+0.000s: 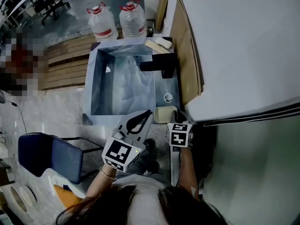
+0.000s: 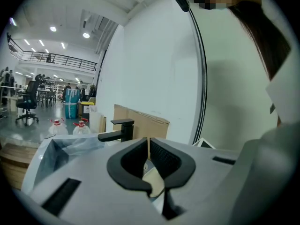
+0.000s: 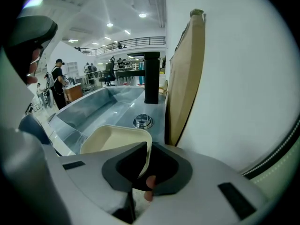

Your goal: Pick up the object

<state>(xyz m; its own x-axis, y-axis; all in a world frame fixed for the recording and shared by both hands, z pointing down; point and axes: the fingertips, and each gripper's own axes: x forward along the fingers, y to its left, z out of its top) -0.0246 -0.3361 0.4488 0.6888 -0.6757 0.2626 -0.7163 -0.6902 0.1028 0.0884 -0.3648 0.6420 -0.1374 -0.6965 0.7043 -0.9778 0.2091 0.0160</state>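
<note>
Task item: a cream, shallow, square-cornered dish at the near right corner of a steel sink, on the ledge side of the basin. Whether its base rests on the ledge or is clear of it cannot be determined.

Right gripper: closed on the dish. The right gripper view shows the dish extending away from the right gripper, with its near wall passing between the two black jaws and clamped there. The dish lies directly ahead of this gripper and slightly to its left.

Left gripper: jaws drawn together to a narrow slit, nothing between them. It sits just left of the dish, pointing towards the basin, apart from the dish rim. In the left gripper view a cream patch of the dish shows below and behind the left gripper.

Surroundings: a black faucet stands on the sink's right ledge, well beyond the dish; a round chrome drain knob lies between faucet and dish. A sheet of cardboard leans upright against the white wall to the right of the ledge. Two water bottles stand on the floor beyond the sink. A blue chair stands to the person's left.
</note>
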